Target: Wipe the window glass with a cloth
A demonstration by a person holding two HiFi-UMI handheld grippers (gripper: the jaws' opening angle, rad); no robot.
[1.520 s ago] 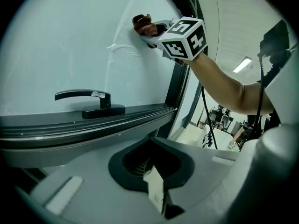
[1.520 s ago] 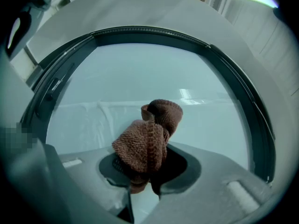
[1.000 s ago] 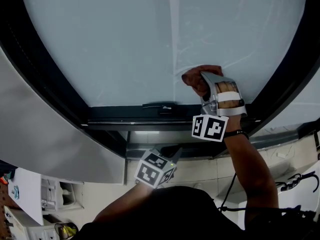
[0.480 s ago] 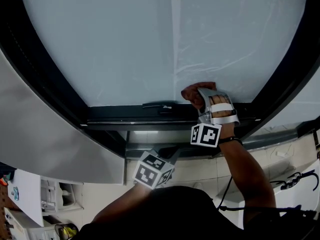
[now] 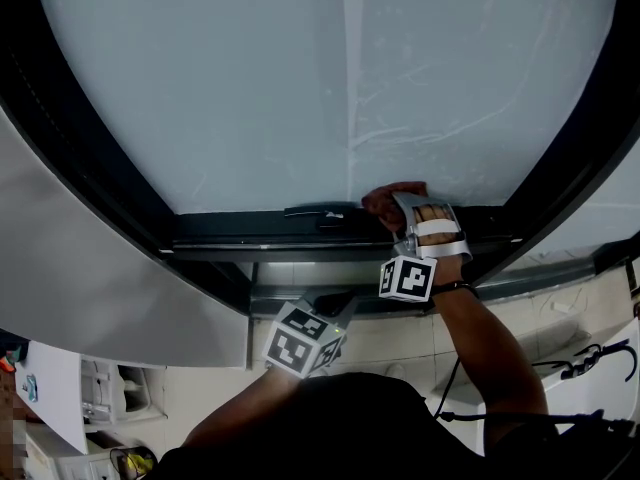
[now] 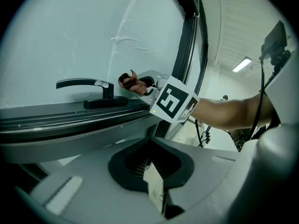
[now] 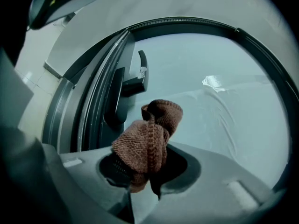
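The frosted window glass (image 5: 300, 88) fills the top of the head view, streaked near its middle. My right gripper (image 5: 400, 203) is shut on a bunched brown cloth (image 5: 385, 200), which touches the bottom of the pane by the dark lower frame (image 5: 250, 230). The cloth (image 7: 149, 141) bulges out of the shut jaws in the right gripper view, with the glass (image 7: 224, 106) just beyond. My left gripper (image 5: 345, 308) hangs low under the frame, jaws shut with nothing between them. From the left gripper view the cloth (image 6: 131, 82) shows past the handle.
A black window handle (image 6: 86, 84) (image 7: 135, 80) sits on the lower frame left of the cloth. Dark curved frame bars (image 5: 80, 138) edge the pane on both sides. A grey wall panel (image 5: 90, 288) lies left, and tiled floor (image 5: 420, 338) below.
My right gripper has slid down the glass with the cloth, from mid-low pane to the bottom edge by the frame. The left gripper has stayed put.
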